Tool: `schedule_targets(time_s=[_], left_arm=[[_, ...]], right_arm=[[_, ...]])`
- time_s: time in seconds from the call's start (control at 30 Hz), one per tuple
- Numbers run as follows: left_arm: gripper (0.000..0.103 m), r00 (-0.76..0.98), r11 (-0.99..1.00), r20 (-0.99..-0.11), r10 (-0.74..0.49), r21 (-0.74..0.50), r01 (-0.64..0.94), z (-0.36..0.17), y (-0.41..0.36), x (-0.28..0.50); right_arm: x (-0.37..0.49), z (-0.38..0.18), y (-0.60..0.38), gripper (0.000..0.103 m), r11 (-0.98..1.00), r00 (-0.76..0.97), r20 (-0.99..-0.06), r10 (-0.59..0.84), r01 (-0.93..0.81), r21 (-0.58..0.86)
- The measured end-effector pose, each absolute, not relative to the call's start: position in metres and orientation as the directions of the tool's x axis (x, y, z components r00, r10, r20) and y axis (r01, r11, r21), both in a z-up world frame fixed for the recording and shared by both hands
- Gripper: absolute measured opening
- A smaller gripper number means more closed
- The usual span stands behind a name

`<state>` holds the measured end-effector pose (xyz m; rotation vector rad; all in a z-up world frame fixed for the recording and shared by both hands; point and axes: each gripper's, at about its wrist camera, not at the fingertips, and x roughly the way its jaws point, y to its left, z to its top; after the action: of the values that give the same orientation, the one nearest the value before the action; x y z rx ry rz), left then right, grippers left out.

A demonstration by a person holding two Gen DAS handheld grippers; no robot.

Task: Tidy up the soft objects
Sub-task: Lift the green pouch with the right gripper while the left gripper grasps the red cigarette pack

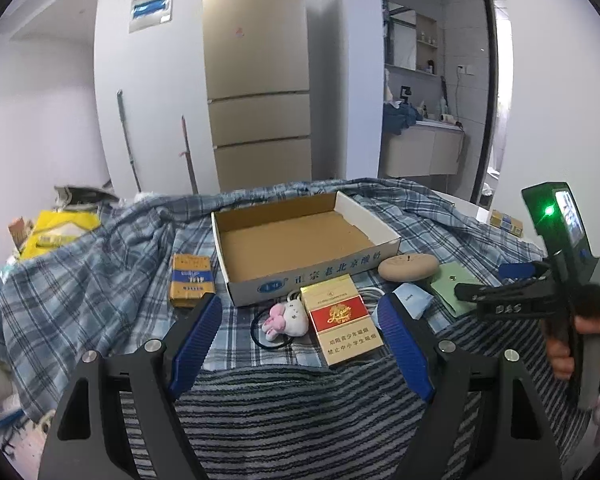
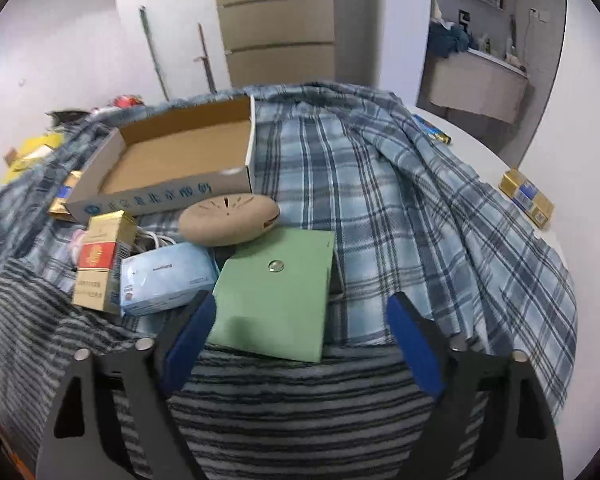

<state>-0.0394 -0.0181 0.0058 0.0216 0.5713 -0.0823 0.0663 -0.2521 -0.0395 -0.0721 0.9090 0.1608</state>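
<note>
Surface: table draped w/ plaid cloth (image 2: pixel 340 168) and striped towel (image 2: pixel 300 400); fridge (image 1: pixel 258 80) behind. Open cardboard box (image 1: pixel 300 236) at centre, nothing inside. Plush bunny (image 1: pixel 286 318) lies beside cigarette pack (image 1: pixel 340 320), part-hidden. Left gripper (image 1: pixel 300 340) spread wide, nothing held; right gripper (image 2: pixel 300 336) likewise, over green pouch (image 2: pixel 276 296).

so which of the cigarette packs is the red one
The pack between the left gripper's fingers, beside the plush bunny. The pack left of the box is yellow and blue.

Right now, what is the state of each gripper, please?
Left gripper: open, holding nothing.
Right gripper: open, holding nothing; the green pouch lies loose between its fingers.
</note>
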Motion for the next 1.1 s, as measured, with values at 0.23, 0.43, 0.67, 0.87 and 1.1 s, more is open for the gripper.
schedule_targets(time_s=[0.23,0.43,0.67,0.87,1.1], left_arm=[[0.082,0.833,0.999,-0.553,-0.026,0.025,0.048,-0.005,-0.017,-0.034],[0.088,0.794,1.000,-0.607,-0.022,-0.009,0.022,-0.015,-0.017,-0.019],[0.089,0.748,0.999,-0.663,-0.035,-0.049,0.003,-0.012,-0.036,0.014],[0.089,0.689,0.996,-0.720,-0.081,-0.088,0.024,-0.017,-0.053,0.041],[0.085,0.609,0.993,-0.787,-0.103,-0.115,0.019,-0.039,-0.057,0.064]], right_arm=[[0.082,-0.061,-0.223,0.085,0.986,0.560,-0.828,0.034,-0.156,-0.065],[0.077,-0.056,-0.230,0.069,0.987,0.605,-0.795,0.032,-0.145,-0.070],[0.063,-0.021,-0.247,0.068,0.990,0.764,-0.642,0.061,-0.130,-0.061],[0.067,-0.030,-0.255,0.068,0.992,0.783,-0.613,0.105,-0.129,0.006],[0.068,-0.036,-0.259,0.068,0.985,0.758,-0.632,0.162,-0.167,0.053]])
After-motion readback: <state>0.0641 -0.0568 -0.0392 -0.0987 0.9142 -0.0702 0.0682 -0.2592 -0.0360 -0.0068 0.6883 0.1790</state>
